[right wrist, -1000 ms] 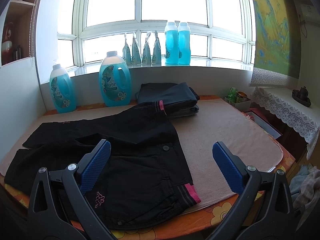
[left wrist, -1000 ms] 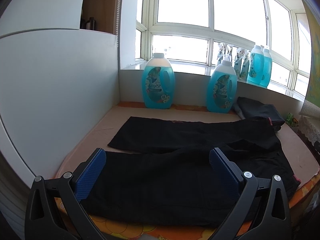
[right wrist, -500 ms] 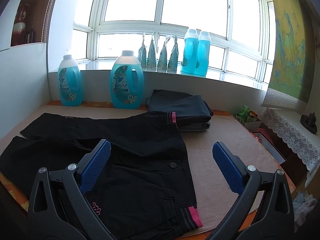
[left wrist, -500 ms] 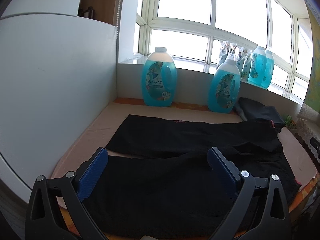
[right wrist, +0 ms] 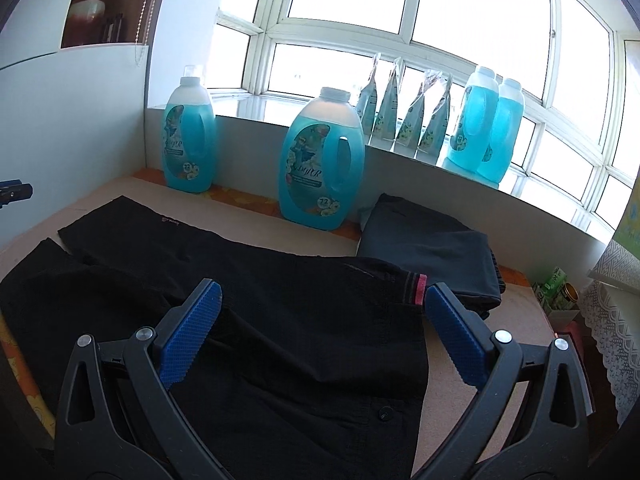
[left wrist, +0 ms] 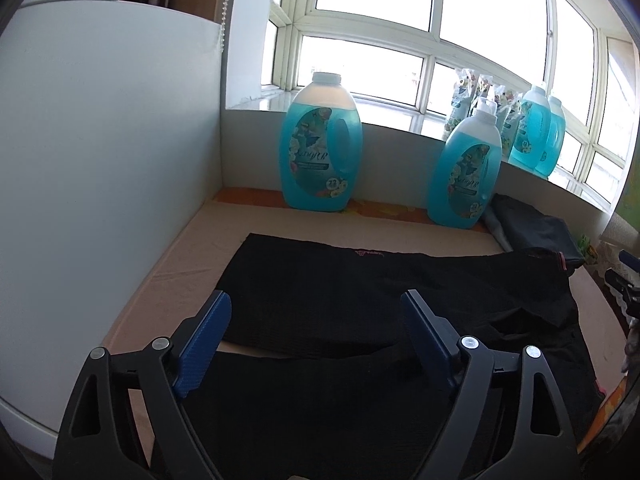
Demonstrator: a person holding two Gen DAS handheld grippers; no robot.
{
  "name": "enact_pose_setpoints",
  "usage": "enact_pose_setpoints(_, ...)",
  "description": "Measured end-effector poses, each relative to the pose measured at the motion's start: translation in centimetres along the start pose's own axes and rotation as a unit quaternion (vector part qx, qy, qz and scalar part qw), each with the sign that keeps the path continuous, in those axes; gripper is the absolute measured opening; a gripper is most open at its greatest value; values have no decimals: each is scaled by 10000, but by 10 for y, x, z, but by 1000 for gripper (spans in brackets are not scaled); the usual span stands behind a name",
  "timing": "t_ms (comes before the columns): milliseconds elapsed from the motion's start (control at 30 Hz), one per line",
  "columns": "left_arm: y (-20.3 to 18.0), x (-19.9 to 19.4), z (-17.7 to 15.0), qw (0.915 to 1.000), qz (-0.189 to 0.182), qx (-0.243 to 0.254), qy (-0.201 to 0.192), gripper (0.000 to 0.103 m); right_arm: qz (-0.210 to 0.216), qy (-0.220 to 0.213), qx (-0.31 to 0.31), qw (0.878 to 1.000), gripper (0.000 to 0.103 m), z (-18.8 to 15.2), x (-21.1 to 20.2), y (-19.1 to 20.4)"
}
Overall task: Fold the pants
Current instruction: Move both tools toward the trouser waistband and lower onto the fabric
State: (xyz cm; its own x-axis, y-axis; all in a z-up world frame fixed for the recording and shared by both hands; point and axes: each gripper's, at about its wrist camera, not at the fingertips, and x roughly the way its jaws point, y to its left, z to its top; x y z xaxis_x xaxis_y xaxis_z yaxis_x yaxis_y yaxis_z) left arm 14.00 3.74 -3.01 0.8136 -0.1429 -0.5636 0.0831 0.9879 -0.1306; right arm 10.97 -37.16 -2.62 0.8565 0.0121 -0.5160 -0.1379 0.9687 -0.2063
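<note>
Black pants [left wrist: 340, 288] lie flat on a beige mat [left wrist: 192, 256], legs to the left and waist to the right. In the left wrist view my left gripper [left wrist: 316, 300] hovers over the leg ends. Its jaws are closing, but the blue pads press on nothing. The right wrist view shows the waist end of the pants [right wrist: 300, 288], with a pink-striped waistband corner [right wrist: 419, 289] at the far side. My right gripper [right wrist: 323, 288] stands wide open above that end, holding nothing.
A folded stack of dark clothes [right wrist: 432, 248] sits behind the waistband. Two big blue detergent bottles [left wrist: 320, 152] [left wrist: 466, 172] stand along the back wall, and more bottles and pouches [right wrist: 404, 120] are on the sill. A white panel [left wrist: 100, 160] borders the left side.
Both grippers have moved forward over the pants. The left jaws have narrowed a little. The right gripper has rolled and shifted left, toward the far waistband corner.
</note>
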Motion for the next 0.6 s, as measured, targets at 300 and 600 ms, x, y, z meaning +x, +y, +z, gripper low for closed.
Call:
enact_pose_setpoints(300, 0, 51, 30, 9994, -40, -166, 297, 85, 900, 858, -889, 9882, 99, 35, 101, 0)
enact_pose_setpoints(600, -10, 123, 42, 9934, 97, 136, 1135, 82, 1373, 1694, -1256, 9678, 96, 42, 202, 4)
